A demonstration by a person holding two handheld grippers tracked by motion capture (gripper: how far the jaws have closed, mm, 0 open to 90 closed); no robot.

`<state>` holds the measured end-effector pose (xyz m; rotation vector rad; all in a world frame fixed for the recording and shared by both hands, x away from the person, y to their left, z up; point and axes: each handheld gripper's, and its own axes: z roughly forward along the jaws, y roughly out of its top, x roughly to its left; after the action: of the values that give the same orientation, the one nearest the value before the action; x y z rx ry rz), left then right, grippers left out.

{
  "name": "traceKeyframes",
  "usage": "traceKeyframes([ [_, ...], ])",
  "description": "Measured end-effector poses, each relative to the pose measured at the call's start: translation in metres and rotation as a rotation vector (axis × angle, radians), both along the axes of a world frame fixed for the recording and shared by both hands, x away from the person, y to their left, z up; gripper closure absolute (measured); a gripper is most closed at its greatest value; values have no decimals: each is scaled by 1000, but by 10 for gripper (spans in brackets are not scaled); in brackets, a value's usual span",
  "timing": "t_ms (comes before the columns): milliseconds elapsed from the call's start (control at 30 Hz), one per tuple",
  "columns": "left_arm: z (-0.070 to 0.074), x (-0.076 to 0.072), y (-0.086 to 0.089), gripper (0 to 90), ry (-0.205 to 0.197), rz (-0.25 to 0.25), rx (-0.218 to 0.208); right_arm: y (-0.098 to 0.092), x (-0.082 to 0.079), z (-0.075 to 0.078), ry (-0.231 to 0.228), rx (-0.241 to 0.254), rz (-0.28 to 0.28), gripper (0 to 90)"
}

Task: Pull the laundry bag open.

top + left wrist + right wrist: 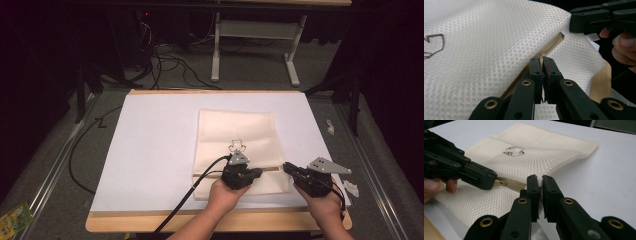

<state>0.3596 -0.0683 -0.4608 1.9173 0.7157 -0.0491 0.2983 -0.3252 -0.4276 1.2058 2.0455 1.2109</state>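
A cream mesh bag [235,132] with a small outline drawing [237,146] lies flat on a white sheet [150,150]. A beige zipper [511,184] runs across the bag's near end. My left gripper [541,60] is shut on the zipper pull, of which a beige sliver shows between its jaws. It comes in from the left in the right gripper view, where the left gripper [492,180] has the slider at its tip. My right gripper [540,178] is shut on the bag's mesh edge at the zipper's right end. From above, the left gripper [259,172] and right gripper [286,167] point toward each other.
The white sheet covers a wooden table whose bare front edge [150,222] shows. Small white scraps [351,188] lie at the sheet's right edge. A black cable [190,192] trails from the left gripper. Beyond the table stand a white frame [252,47] and floor cables.
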Motion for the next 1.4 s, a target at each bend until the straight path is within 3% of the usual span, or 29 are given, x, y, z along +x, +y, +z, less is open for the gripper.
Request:
traceKeyframes([
  [200, -2, 1, 16, 874, 14, -14, 1, 10, 0, -1, 0, -30, 14, 859],
  [300, -6, 5, 22, 876, 46, 12, 7, 12, -1, 1, -15, -47, -20, 867],
  [433, -11, 8, 39, 877, 67, 44, 20, -3, 1, 2, -9, -4, -69, 867],
  [567, -13, 11, 65, 876, 82, 67, 39, -16, 1, 0, 0, 5, -98, 866],
  [633, -9, 10, 72, 875, 76, 57, 42, -16, 3, -1, 11, 13, -87, 866],
  [733, -5, 8, 83, 875, 80, 50, 48, -5, 3, -1, 4, -28, -68, 866],
  [767, -5, 7, 87, 877, 75, 68, 79, -3, 3, -1, 7, -26, -66, 867],
  [800, -6, 7, 92, 877, 88, 77, 80, -2, 3, 0, -6, -53, -91, 867],
  [1000, -14, 10, 148, 878, 145, 199, 105, -34, 4, -3, 12, -5, -184, 867],
  [1033, -15, 10, 157, 878, 152, 207, 98, -39, 4, -4, 10, -6, -196, 867],
  [1067, -14, 10, 165, 875, 166, 204, 66, -43, 3, -4, 13, 11, -195, 866],
  [1100, -12, 7, 169, 875, 144, 211, 75, -45, 3, -4, 25, 47, -174, 866],
  [1133, -10, 3, 169, 875, 116, 211, 102, -40, 2, -4, 22, 30, -166, 866],
  [1167, -10, 0, 168, 875, 97, 208, 127, -33, 0, -4, 9, -20, -162, 865],
  [1200, -13, -3, 168, 875, 94, 200, 137, -28, 0, -4, 5, -37, -161, 864],
  [1300, -17, -5, 172, 870, 92, 175, 120, -27, 1, -6, 19, -23, -161, 856],
  [1400, -16, -5, 178, 898, 50, 186, 114, -28, -1, -10, 33, -34, -153, 840],
])
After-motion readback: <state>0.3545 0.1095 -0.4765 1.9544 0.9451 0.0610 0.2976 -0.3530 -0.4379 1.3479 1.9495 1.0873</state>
